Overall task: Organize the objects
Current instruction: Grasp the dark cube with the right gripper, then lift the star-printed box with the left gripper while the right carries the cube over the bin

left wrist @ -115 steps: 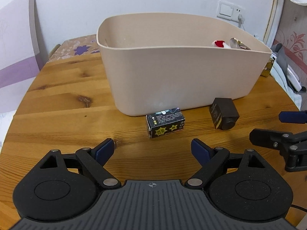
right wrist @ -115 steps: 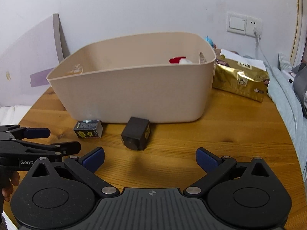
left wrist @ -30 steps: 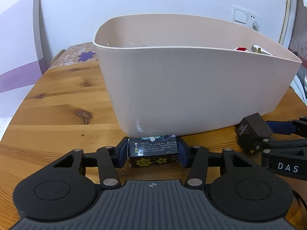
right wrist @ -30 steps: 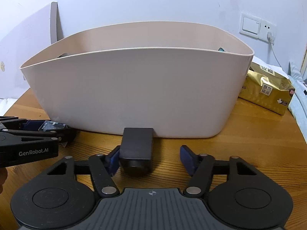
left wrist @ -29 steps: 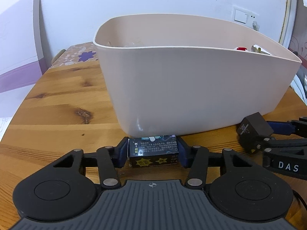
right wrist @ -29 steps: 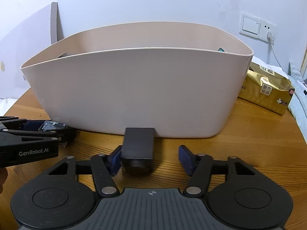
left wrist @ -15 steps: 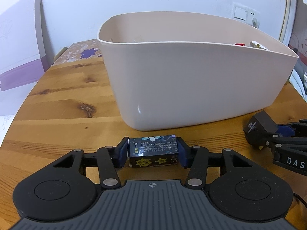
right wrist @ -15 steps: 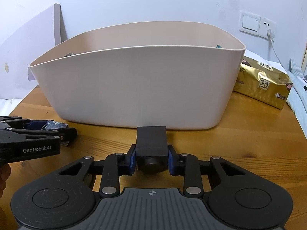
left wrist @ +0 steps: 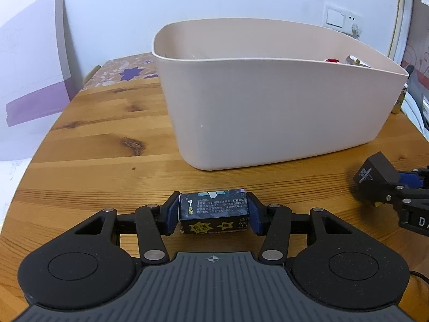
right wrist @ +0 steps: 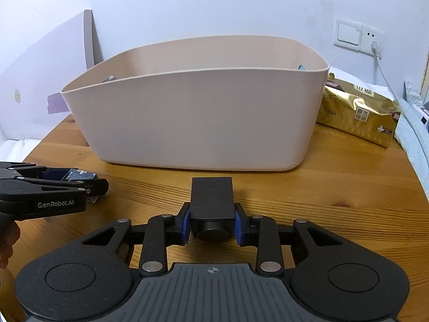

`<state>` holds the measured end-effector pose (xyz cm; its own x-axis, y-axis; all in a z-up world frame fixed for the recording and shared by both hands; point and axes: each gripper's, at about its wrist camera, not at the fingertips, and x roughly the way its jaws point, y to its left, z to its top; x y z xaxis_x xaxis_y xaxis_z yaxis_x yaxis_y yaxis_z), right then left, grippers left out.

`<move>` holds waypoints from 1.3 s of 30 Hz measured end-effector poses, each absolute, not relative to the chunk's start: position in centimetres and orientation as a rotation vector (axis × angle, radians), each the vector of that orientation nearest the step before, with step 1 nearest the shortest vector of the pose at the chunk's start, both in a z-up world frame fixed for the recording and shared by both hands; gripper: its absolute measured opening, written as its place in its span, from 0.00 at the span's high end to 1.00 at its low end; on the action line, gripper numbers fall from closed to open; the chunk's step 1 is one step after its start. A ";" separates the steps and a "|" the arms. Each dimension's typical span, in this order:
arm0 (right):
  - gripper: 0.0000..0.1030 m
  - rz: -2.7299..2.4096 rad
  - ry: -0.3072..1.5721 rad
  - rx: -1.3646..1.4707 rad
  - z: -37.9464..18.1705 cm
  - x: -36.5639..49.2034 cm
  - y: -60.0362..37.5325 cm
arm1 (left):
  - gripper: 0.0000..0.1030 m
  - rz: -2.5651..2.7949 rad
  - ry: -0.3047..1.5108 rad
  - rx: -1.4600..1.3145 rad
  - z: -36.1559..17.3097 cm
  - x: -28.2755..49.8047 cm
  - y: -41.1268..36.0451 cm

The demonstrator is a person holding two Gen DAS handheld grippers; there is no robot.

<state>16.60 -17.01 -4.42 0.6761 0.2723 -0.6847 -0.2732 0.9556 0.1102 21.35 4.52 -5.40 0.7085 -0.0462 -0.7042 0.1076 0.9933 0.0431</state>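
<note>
Left gripper point(left wrist: 213, 216) clamped on the small printed box point(left wrist: 214, 214), pads on both short ends. Right gripper point(right wrist: 212, 226) jaws just closed in, now pinching the dark block point(right wrist: 211, 201) by its sides. Both items sit just in front of the beige bin point(left wrist: 268, 102), clear of its near wall (whether they're off the wood, can't tell). Bin rim stands well above both held items. Open wooden table point(left wrist: 93, 145) to the left of the bin, up to the rounded edge. Right of the bin: gold packet point(right wrist: 359, 112) close to its corner, wall cable point(right wrist: 386, 77) behind. Bin already holds a few items, mostly hidden.
</note>
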 end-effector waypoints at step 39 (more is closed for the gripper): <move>0.71 0.269 0.504 0.004 4.1 13.3 -19.5 | 0.50 -0.162 0.525 0.107 5.8 18.1 4.2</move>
